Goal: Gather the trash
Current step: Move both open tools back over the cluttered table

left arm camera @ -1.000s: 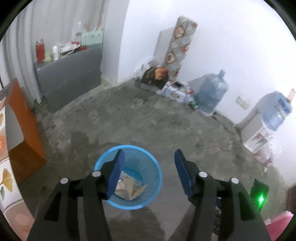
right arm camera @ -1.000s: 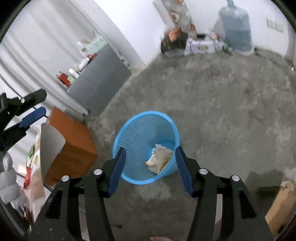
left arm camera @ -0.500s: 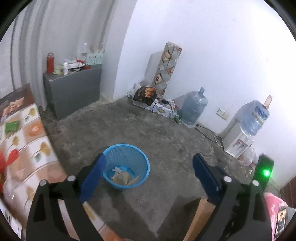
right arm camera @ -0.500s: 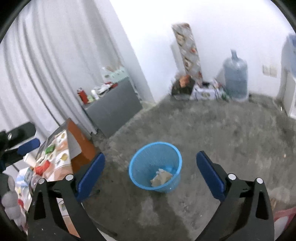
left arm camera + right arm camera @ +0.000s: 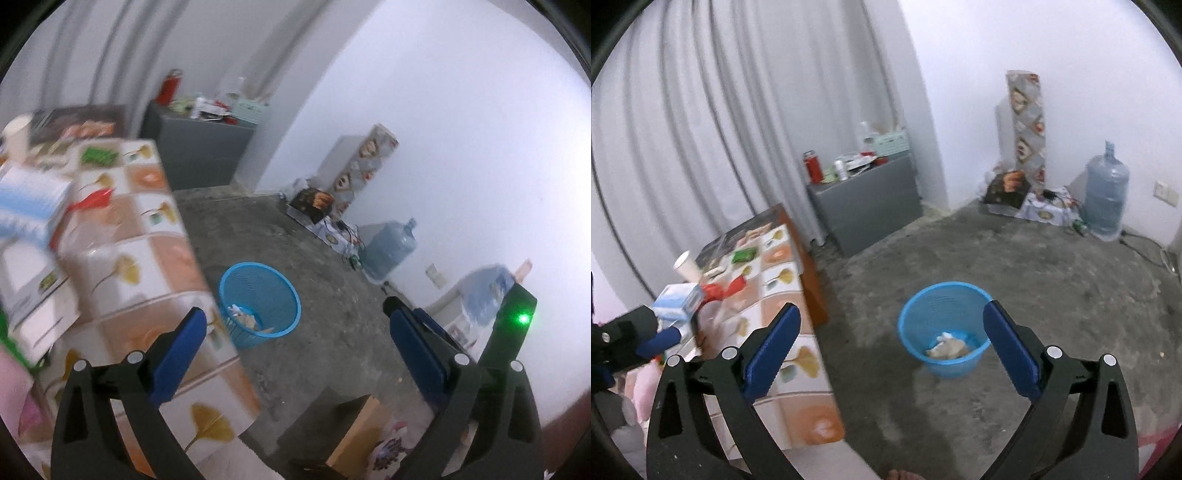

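Bare concrete floor [image 5: 1015,258] fills most of both views, with the blue basket [image 5: 945,325] standing on it beside the patterned desk [image 5: 775,295]; crumpled paper trash [image 5: 947,348] lies at its bottom. A second ago both tools hung close over the basket with jaws half-closed; now the left tool [image 5: 295,328] and right tool [image 5: 892,328] stand fully spread and empty, pulled back and higher, the left one swung over the desk (its view is blurred). That drop looks done; the next pieces seem to wait on the desk: a red wrapper [image 5: 718,290], a green packet [image 5: 744,254], a paper cup [image 5: 686,265].
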The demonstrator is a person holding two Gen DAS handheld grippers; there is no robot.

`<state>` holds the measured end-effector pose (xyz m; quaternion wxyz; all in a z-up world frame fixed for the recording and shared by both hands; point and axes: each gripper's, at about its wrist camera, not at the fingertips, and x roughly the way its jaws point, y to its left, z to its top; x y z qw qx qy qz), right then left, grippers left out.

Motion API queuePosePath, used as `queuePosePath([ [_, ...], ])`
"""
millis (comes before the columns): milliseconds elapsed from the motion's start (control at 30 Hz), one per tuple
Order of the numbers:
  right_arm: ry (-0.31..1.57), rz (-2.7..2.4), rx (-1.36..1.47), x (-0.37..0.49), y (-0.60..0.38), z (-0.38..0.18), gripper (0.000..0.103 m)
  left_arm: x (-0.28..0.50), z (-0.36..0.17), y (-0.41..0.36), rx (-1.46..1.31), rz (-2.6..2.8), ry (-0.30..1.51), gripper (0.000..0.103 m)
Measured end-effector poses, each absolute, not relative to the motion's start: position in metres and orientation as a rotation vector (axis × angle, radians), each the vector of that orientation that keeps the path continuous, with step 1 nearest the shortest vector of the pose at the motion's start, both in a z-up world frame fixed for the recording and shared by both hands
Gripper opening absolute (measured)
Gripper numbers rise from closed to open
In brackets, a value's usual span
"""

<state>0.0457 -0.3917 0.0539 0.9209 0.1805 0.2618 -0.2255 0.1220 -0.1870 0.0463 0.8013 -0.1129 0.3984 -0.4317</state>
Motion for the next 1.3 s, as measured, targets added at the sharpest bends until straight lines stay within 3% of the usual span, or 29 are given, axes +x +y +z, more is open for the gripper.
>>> queuePosePath([
  [500, 0.562, -0.266, 0.373, 0.069, -0.315, 0.07, 0.095, 0.123, 0.036, -0.071, -0.516, -0.832, 0.83, 0.097],
  [900, 0.596, -0.157, 0.4, 0.082, -0.292, 0.071, 0.095, 0.091, 0.044, 0.036, -0.412, -0.587, 0.622, 0.097],
  [1300, 0.716, 0.028, 0.46, 0.114, -0.258, 0.053, 0.084, 0.076, 0.026, 0.084, -0.315, -0.449, 0.578, 0.097],
])
